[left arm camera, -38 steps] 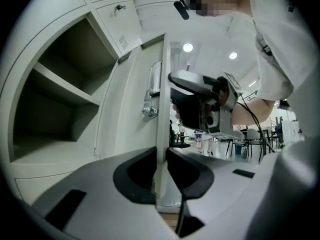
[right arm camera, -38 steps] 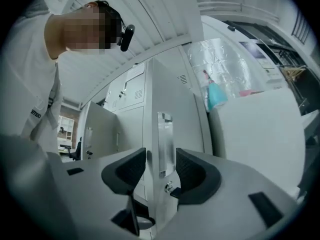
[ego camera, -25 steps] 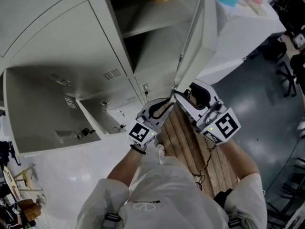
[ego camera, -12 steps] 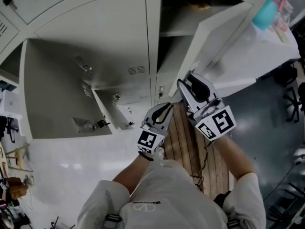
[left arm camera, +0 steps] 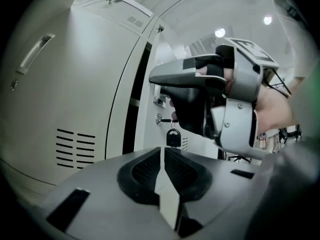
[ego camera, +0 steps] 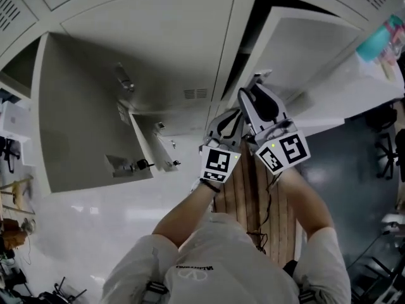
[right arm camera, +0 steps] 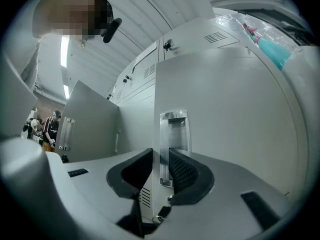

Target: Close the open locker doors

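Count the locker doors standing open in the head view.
3: a large door swung wide at left, a small door just right of it, and an ajar door at upper right. Others may be out of frame.

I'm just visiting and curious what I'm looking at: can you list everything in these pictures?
lockers: one bank, grey, across the top
open doors: two, grey, left
half-shut door: one, grey, right of centre
table: one, white, right
bottle: one, teal, at the table
boards: several, brown, on the floor
shirt: one, white, bottom
left gripper: one, grey, centre; jaws have just been closing, nothing between
right gripper: one, grey, beside it; jaws have just been closing on the half-shut door's edge
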Tool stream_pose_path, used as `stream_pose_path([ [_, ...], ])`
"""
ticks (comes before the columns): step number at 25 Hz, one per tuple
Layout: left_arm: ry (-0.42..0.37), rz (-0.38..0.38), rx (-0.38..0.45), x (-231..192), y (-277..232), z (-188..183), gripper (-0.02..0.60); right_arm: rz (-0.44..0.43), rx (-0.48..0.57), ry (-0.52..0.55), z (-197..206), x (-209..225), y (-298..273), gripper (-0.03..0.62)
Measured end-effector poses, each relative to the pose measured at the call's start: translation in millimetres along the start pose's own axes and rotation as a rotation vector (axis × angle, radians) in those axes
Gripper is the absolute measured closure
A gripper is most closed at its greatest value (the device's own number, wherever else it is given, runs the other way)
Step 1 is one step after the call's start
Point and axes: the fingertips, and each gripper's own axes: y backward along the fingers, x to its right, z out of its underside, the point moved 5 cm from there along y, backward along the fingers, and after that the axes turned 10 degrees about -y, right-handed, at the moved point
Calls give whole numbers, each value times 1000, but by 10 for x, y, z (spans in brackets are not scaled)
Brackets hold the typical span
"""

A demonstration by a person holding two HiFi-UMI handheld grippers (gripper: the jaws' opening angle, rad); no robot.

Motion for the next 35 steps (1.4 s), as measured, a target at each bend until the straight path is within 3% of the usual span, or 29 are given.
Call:
stream_pose_path([
  [9, 1, -68, -26, -261, -275, 83, 571, 4, 9, -11, 24, 138, -241, 497],
  [17, 25, -110, -36, -462, -415, 154, 575, 61, 4, -35, 97, 329, -311, 563],
  [27, 6, -112, -48, -482, -391, 158, 577, 29, -6, -32, 80, 133, -173, 563],
  [31, 63, -86, -43, -322, -10, 111, 577, -14, 11, -22, -30, -163, 81, 563],
  [35, 81, -66, -54, 61, 923, 29, 575, -120, -17, -26, 41, -597, 178, 563],
])
